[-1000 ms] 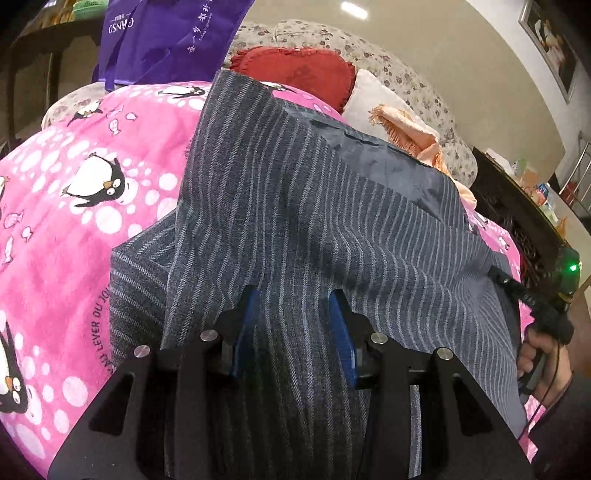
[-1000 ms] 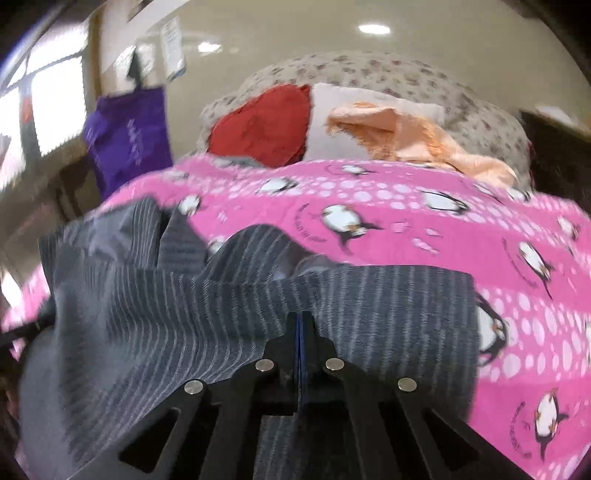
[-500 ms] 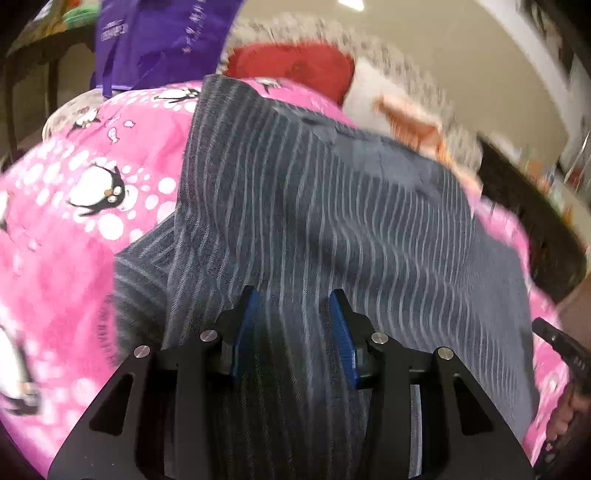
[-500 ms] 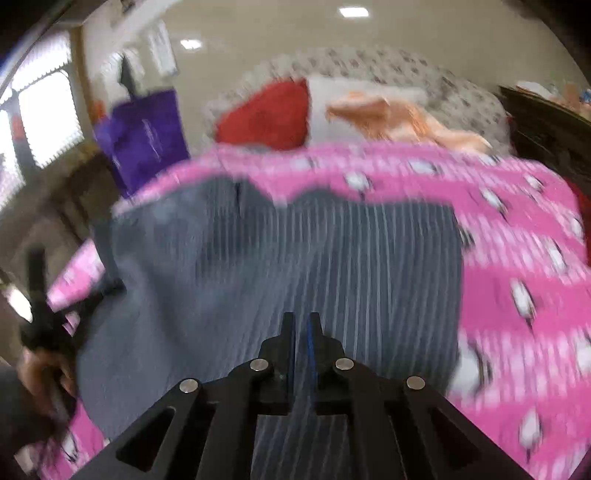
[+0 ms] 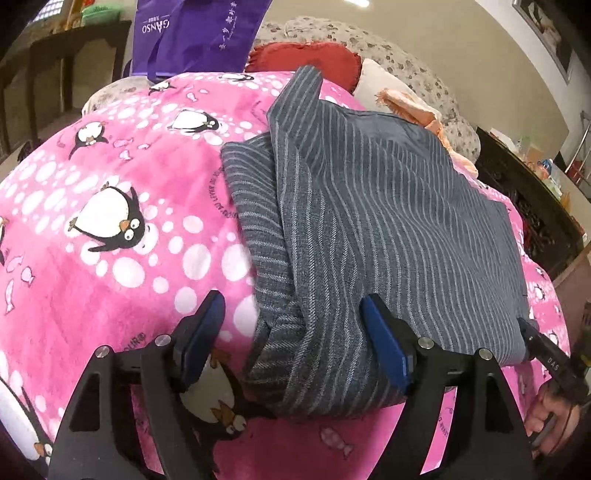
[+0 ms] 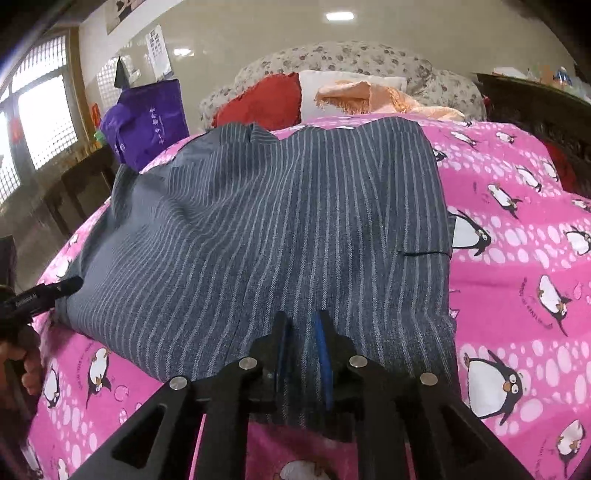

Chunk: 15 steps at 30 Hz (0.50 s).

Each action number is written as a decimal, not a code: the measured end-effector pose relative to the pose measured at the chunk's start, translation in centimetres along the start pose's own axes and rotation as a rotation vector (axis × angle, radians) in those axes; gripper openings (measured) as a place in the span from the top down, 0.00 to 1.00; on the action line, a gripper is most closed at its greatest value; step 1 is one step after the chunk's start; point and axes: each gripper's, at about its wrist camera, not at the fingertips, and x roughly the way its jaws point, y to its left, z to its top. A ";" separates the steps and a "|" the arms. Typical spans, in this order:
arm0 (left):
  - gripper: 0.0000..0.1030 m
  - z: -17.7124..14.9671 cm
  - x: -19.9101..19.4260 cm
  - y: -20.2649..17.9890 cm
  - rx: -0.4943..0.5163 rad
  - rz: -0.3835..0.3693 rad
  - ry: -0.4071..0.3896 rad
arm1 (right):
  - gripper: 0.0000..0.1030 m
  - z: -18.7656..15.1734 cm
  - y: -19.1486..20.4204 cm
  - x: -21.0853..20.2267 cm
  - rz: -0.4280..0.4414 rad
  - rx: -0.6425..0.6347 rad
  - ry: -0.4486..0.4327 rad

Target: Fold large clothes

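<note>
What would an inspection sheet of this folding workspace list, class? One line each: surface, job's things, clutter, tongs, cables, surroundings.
Surface: pink penguin blanket covers the bed.
Job's things: grey pinstriped garment lies folded on the blanket, sleeve doubled along its left edge.
Clutter: red cushion, white pillow, peach fringed cloth at the head.
Tongs: left tongs wide open over the garment's near corner; right tongs slightly open at its near hem.
Cables: nothing seen.
Surroundings: purple bag, dark wooden cabinet.
</note>
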 end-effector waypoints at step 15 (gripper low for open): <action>0.24 0.5 -0.8 1.7 -0.085 -0.109 -0.014 | 0.86 -0.2 1.3 0.1 -0.073 -0.050 0.007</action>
